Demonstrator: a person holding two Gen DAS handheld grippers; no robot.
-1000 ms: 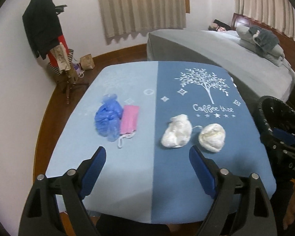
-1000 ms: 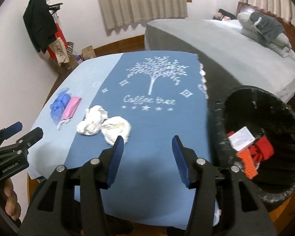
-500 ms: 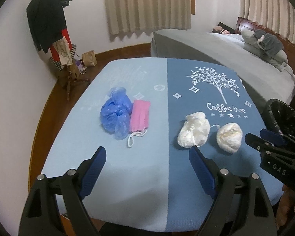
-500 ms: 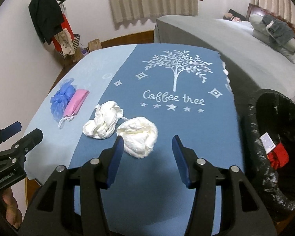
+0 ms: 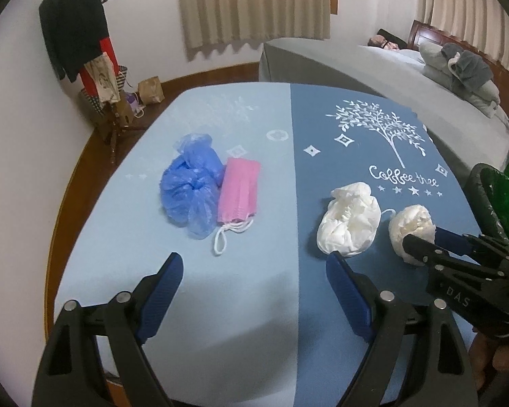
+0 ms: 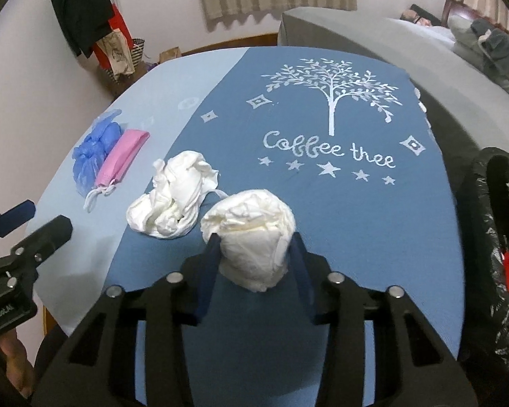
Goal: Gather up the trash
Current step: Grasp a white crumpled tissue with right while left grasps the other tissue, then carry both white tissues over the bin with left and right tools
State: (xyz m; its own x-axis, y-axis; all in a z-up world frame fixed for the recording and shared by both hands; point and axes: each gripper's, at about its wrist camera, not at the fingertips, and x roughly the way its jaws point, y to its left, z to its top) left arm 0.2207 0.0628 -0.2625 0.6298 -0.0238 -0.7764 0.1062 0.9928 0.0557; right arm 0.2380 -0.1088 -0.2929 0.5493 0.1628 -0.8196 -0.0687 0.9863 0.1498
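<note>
Trash lies on a blue table cloth [image 6: 339,210]. A crumpled white wad [image 6: 254,234] sits between the fingers of my right gripper [image 6: 254,242]; the jaws are closing and both pads touch its sides. Left of it is a looser white plastic bag [image 6: 173,203], then a pink face mask [image 6: 122,157] and a blue plastic bag [image 6: 91,149]. My left gripper [image 5: 254,271] hangs open over the cloth's near edge, short of the blue bag [image 5: 190,186] and mask [image 5: 239,191], nothing between its fingers. In the left wrist view the right gripper [image 5: 427,239] reaches the wad [image 5: 412,227] from the right.
A bin lined with a black bag [image 6: 492,224] stands off the table's right edge, with red scraps inside. A grey bed [image 5: 356,78] lies beyond the table. A coat stand [image 5: 81,34] and bags stand at the far left wall.
My right gripper came down and forward around the white wad, and its jaws narrowed onto it. My left gripper sank closer to the table, still wide open.
</note>
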